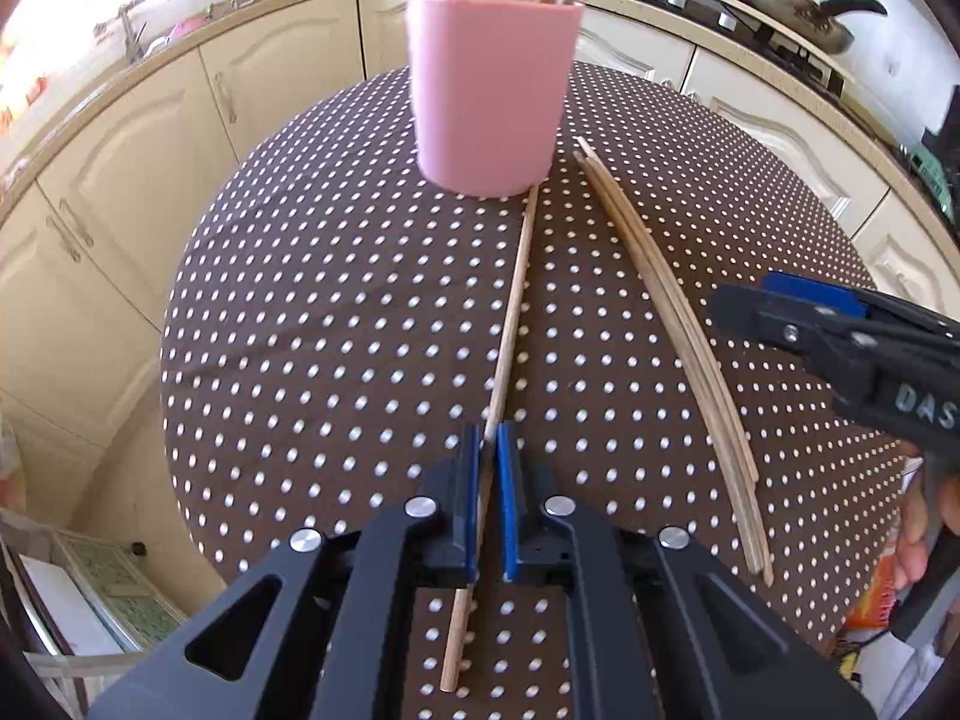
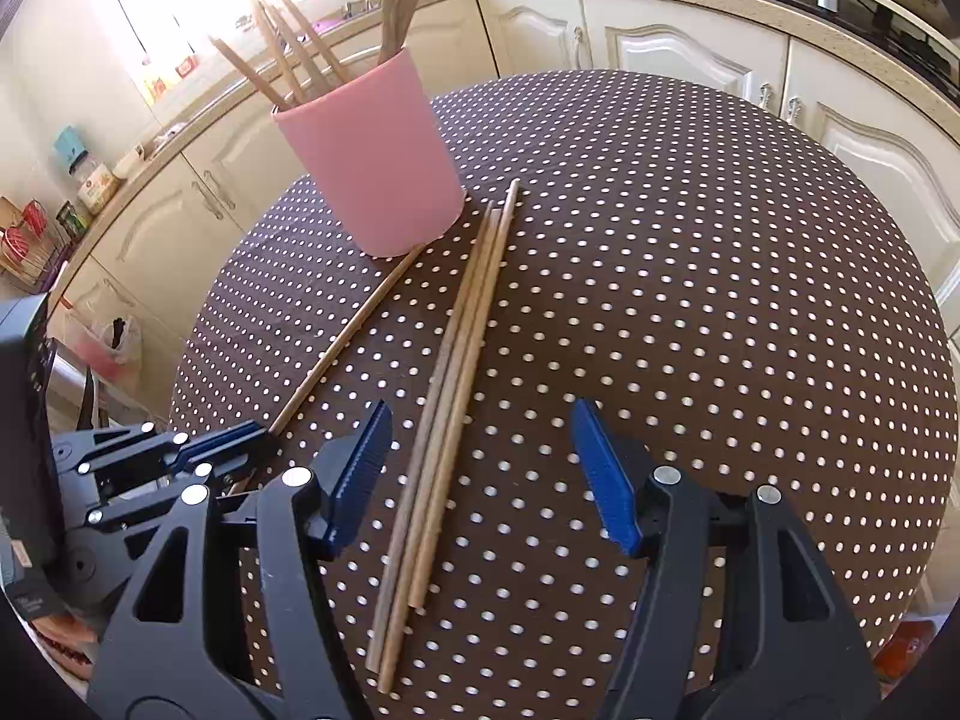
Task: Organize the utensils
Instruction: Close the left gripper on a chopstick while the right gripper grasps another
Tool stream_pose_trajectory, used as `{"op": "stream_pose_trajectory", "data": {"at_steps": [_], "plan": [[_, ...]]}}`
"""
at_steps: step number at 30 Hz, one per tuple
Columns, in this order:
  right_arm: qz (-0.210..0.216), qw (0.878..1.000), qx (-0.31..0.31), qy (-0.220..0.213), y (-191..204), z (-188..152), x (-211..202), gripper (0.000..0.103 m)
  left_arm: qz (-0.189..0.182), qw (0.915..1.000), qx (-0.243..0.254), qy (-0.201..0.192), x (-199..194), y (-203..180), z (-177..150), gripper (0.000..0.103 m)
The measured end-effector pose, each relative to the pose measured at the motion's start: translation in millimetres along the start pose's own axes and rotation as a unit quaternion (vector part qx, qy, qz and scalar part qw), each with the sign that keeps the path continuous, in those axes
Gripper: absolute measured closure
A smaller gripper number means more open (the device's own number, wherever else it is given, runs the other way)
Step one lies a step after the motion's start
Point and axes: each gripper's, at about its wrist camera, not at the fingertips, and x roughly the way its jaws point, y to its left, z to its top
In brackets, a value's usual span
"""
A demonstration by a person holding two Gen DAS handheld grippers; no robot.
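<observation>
Because the chopstick (image 1: 510, 324) is thin, stiff and light, the left gripper (image 1: 489, 468) pinches its near end; the right gripper (image 2: 480, 468) gapes empty.

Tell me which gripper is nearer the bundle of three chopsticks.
Right. The right gripper hangs open over the bundle, jaws on either side. The left gripper sits beside it, shut on the single chopstick.
</observation>
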Motion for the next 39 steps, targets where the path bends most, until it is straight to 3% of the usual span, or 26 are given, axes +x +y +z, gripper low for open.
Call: {"op": "stream_pose_trajectory", "data": {"at_steps": [9, 12, 15, 25, 35, 39], "plan": [[-0.013, 0.999, 0.01, 0.046, 7, 22, 16, 0.042, -0.047, 0.9977, -0.043, 0.022, -3, 30, 1, 0.096], [-0.025, 0.998, 0.011, 0.06, 6, 30, 22, 0.051, -0.054, 0.9969, -0.051, 0.026, -1, 36, 4, 0.096], [-0.036, 0.996, 0.012, 0.078, 4, 33, 30, 0.069, -0.05, 0.9973, -0.045, 0.028, 4, 34, 10, 0.096], [-0.049, 0.994, 0.006, 0.097, -1, 51, 47, 0.072, -0.035, 0.9982, -0.034, 0.035, 10, 25, 35, 0.096], [-0.091, 0.989, -0.039, 0.113, 32, 72, 68, 0.072, -0.01, 0.9988, -0.01, 0.047, 29, 3, 64, 0.095], [-0.08, 0.985, -0.051, 0.143, 40, 73, 76, 0.072, -0.008, 0.9985, -0.007, 0.054, 32, 1, 67, 0.095]]}}
